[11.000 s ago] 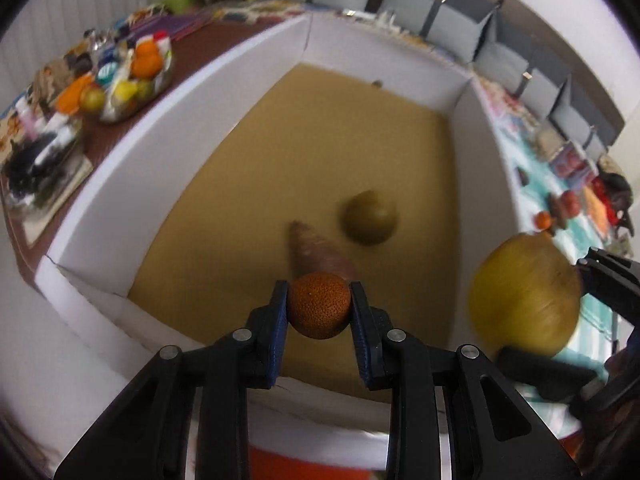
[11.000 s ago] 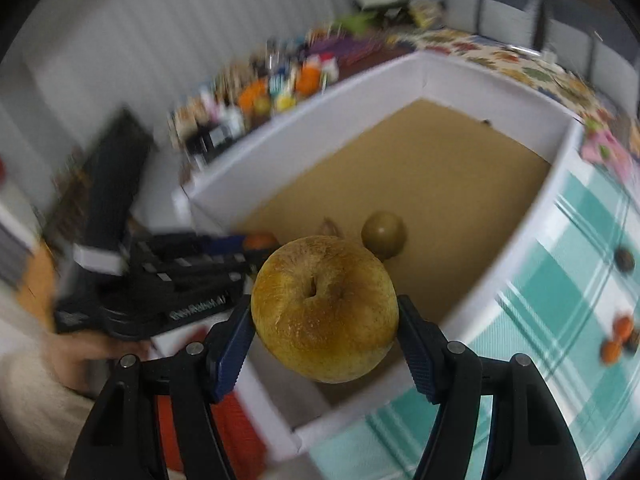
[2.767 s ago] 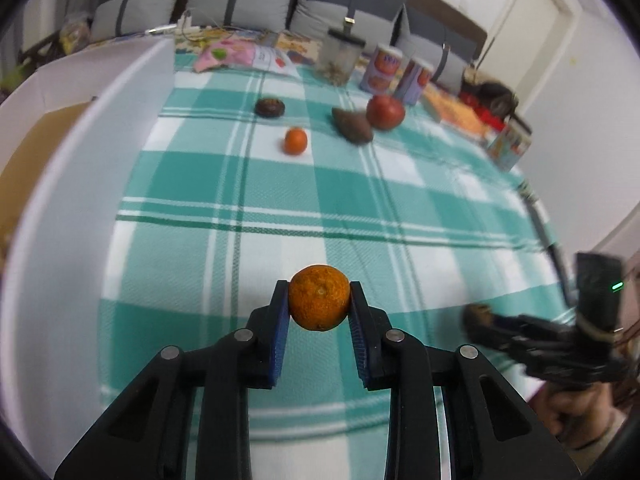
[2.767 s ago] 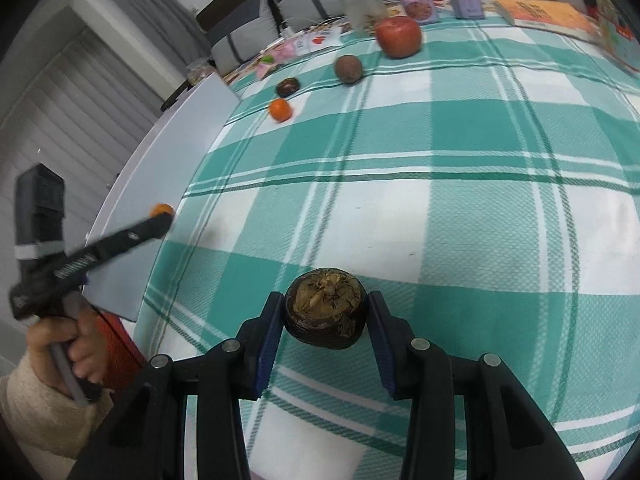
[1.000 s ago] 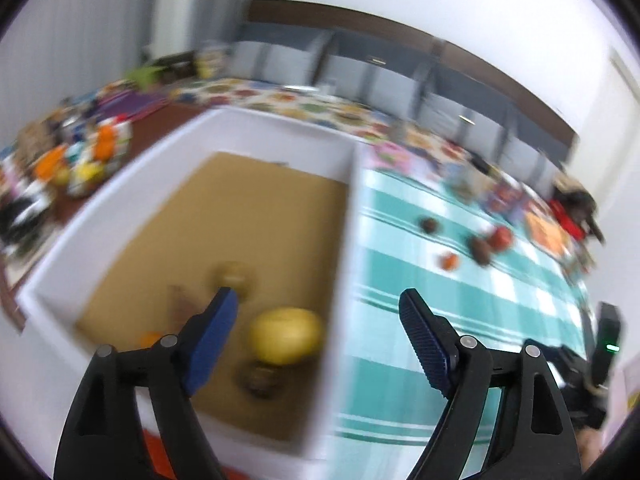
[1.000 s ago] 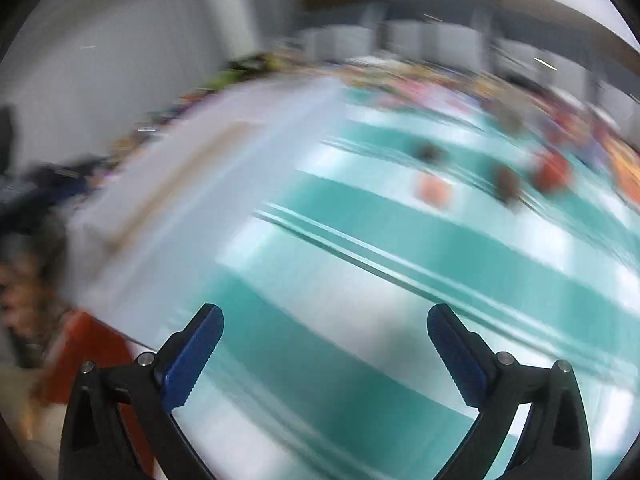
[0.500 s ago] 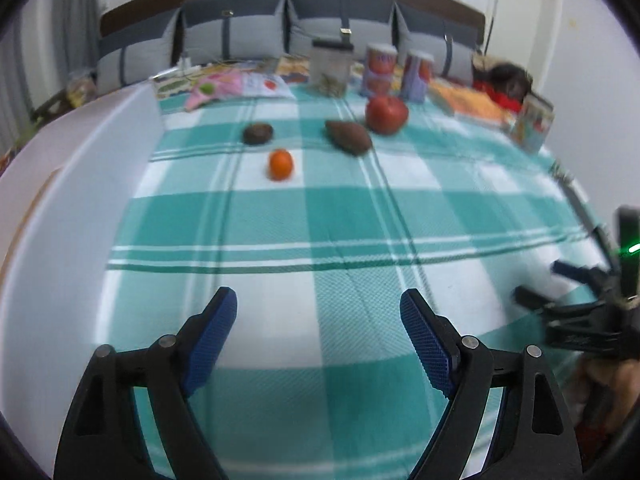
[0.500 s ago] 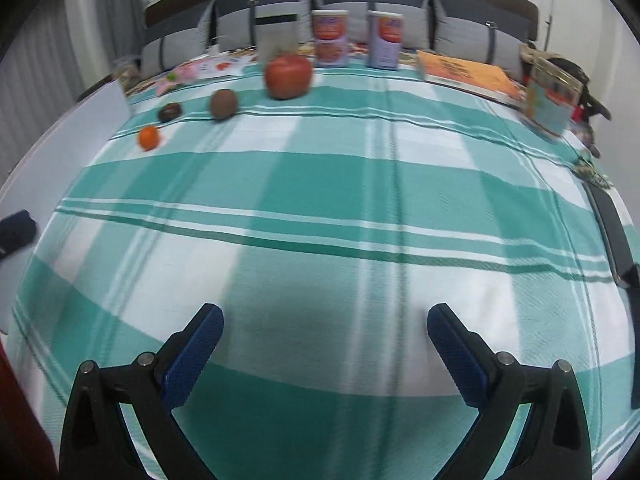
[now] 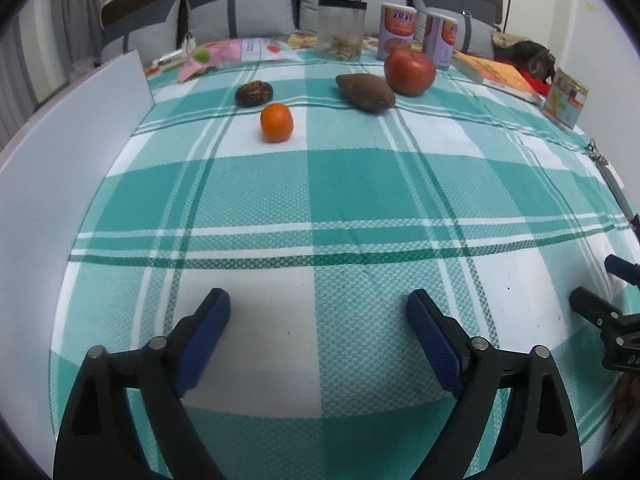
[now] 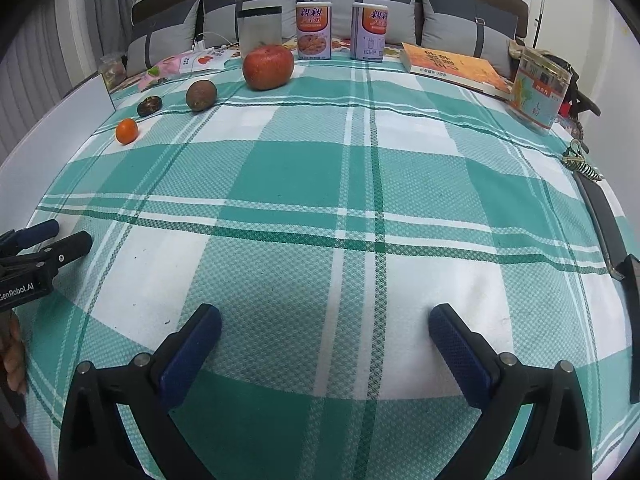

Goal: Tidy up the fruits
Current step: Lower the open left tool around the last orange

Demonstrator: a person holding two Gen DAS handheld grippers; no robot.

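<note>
Checked green cloth (image 9: 320, 200) spread over a bed, four fruits left at its far end, both grippers empty.

Between pickups: the left gripper (image 9: 318, 328) and right gripper (image 10: 324, 334) hover low over the near cloth, jaws spread wide, holding nothing. Well ahead lie a small orange (image 9: 276, 122), a dark round fruit (image 9: 253, 93) just behind it, a brown oblong fruit (image 9: 365, 91) and a red apple (image 9: 409, 71) touching or nearly so. White box wall (image 9: 60, 152) runs along the left. Next move, likely: reach forward, straddle one fruit, close, carry it to the box.
</note>
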